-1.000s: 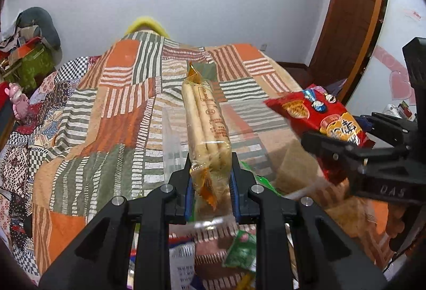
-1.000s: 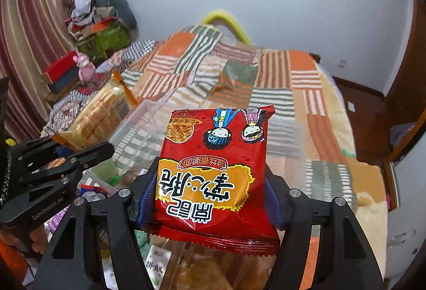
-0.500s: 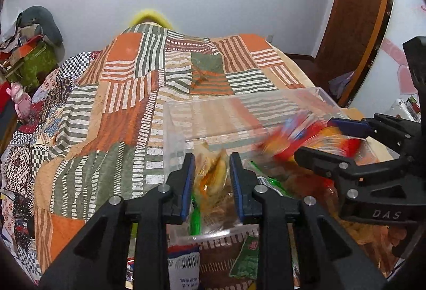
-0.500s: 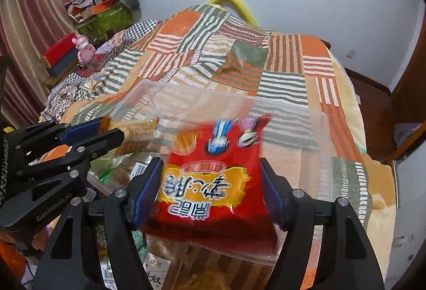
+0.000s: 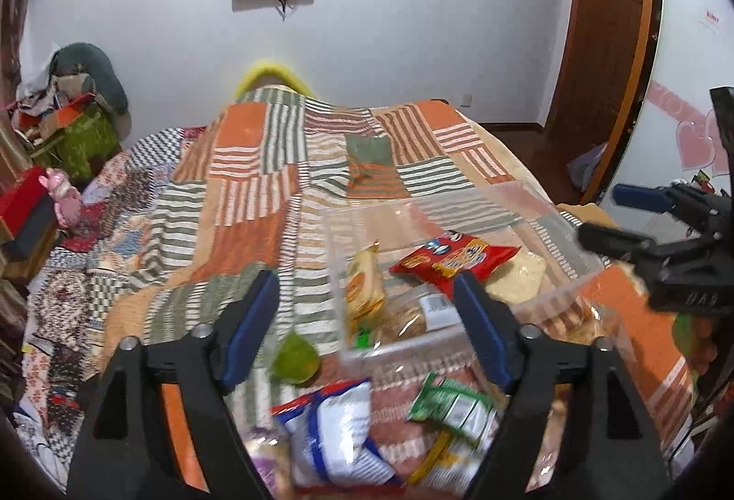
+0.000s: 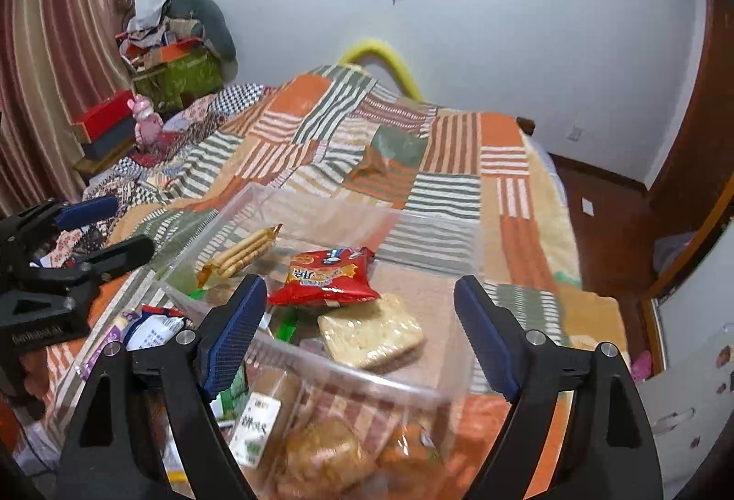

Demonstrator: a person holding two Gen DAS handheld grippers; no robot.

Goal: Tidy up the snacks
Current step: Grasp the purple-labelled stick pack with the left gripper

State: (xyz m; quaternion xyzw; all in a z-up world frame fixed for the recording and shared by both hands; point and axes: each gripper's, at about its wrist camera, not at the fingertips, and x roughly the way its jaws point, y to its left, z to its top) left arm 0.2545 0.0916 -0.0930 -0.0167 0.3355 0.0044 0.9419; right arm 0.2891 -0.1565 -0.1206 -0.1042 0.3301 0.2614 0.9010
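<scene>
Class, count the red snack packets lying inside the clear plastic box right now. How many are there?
1. The red snack packet lies flat in the middle of the clear plastic box, right of the biscuit stick pack. Others could be hidden under the pile.

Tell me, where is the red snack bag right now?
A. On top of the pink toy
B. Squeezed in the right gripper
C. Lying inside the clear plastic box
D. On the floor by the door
C: the red snack bag lies inside the clear plastic box beside the biscuit stick pack, and the right gripper is open with nothing between its fingers.
</scene>
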